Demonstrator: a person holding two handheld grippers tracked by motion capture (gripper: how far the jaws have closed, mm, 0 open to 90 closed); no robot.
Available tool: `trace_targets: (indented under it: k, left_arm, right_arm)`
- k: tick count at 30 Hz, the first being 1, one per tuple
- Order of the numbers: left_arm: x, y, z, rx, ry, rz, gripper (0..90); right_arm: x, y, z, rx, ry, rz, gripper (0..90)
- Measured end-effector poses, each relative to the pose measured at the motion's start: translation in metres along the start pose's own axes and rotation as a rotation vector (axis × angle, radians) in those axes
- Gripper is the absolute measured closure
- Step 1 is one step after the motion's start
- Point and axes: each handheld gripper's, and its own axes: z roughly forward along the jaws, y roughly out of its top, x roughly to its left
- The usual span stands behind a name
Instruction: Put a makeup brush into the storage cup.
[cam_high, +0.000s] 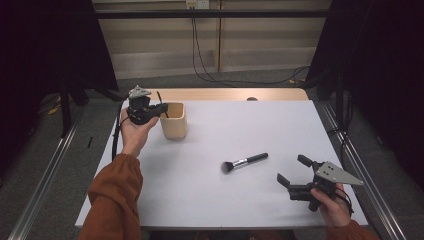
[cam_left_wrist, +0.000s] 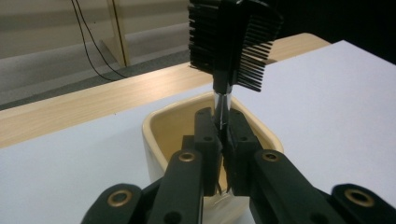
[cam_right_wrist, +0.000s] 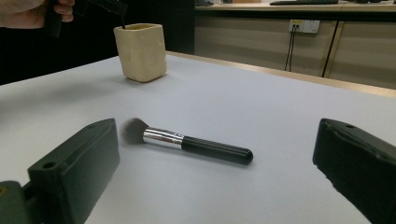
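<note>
Comb-brush (cam_left_wrist: 231, 44), black, with teeth on one side and bristles on the other, is clamped by its thin stem in the left gripper (cam_left_wrist: 223, 135) and held head-up over the mouth of the cream cup (cam_left_wrist: 159, 135) at the far left of the table (cam_high: 240, 200). Its lower end points into the cup; whether it touches the bottom I cannot tell. Judged state: insertion in progress, release not yet made. Makeup brush (cam_right_wrist: 184, 141), black handle and silver collar, lies flat mid-table, well apart from the cup, untouched. Right gripper (cam_right_wrist: 215, 186) sits near right, jaws spread wide and empty, aimed at that brush; likely next item. Surface: white tabletop with a wooden strip along the far edge. Room: grey floor, dark curtains both sides, cables hanging at the far wall.
</note>
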Motion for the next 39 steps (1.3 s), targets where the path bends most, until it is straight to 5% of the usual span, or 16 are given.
trace_targets:
  k: [11, 27, 35, 39]
  left_arm:
    - [-0.002, -0.005, 0.005, 0.004, 0.006, 0.008, 78.5]
    - [0.001, -0.013, -0.001, -0.041, 0.031, -0.016, 35.7]
    - [0.000, -0.015, -0.008, -0.062, 0.056, 0.004, 15.3]
    - [0.000, -0.015, -0.014, -0.093, 0.038, -0.020, 9.3]
  right_arm:
    - [0.000, 0.000, 0.000, 0.001, 0.003, 0.001, 0.3]
    - [0.000, 0.000, 0.001, 0.005, 0.005, 0.003, 0.3]
    - [0.000, -0.001, 0.001, 0.003, 0.005, 0.003, 0.2]
    - [0.000, -0.001, 0.001, 0.004, 0.004, 0.002, 0.3]
